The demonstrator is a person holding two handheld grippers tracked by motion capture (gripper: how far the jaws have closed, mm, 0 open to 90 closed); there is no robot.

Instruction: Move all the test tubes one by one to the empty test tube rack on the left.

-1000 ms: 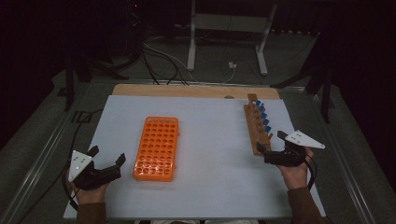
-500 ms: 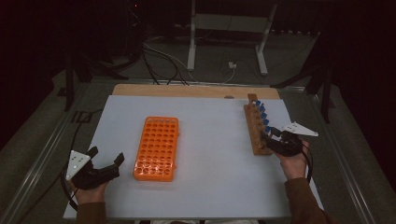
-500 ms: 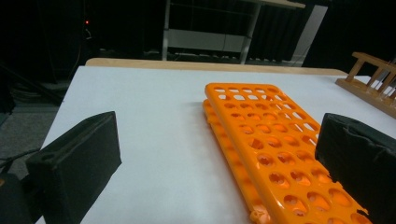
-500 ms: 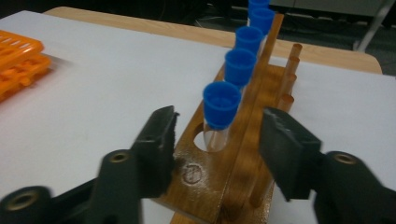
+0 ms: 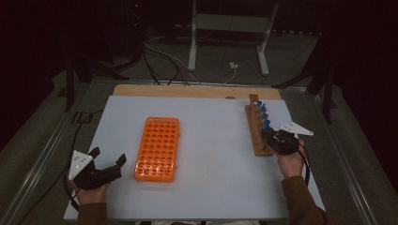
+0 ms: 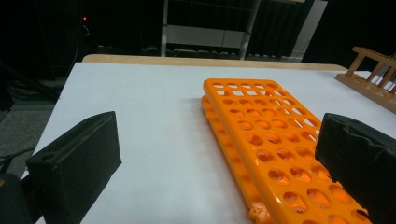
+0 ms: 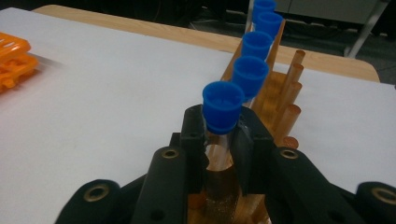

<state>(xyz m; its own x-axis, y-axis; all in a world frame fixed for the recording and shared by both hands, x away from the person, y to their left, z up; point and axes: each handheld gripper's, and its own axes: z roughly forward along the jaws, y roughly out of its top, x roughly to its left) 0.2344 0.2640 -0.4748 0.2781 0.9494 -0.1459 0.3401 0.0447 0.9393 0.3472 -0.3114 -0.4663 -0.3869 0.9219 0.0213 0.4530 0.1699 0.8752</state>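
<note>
Tube (image 7: 219,135): clear, blue cap (image 7: 223,106), upright in wooden rack (image 7: 275,116), nearest of five in row; pinched between right jaws just below cap, cap above jaw tips.

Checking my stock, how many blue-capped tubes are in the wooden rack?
5 blue-capped tubes in a row along the wooden rack: nearest, clamped by the right gripper, then. None looks hidden.

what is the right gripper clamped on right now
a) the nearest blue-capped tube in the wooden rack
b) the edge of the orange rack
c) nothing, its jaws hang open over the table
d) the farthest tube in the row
a: in the right gripper view the right gripper has just closed its jaws on the clear body of the nearest blue-capped tube, just under its cap, with the tube standing in the wooden rack.
</note>
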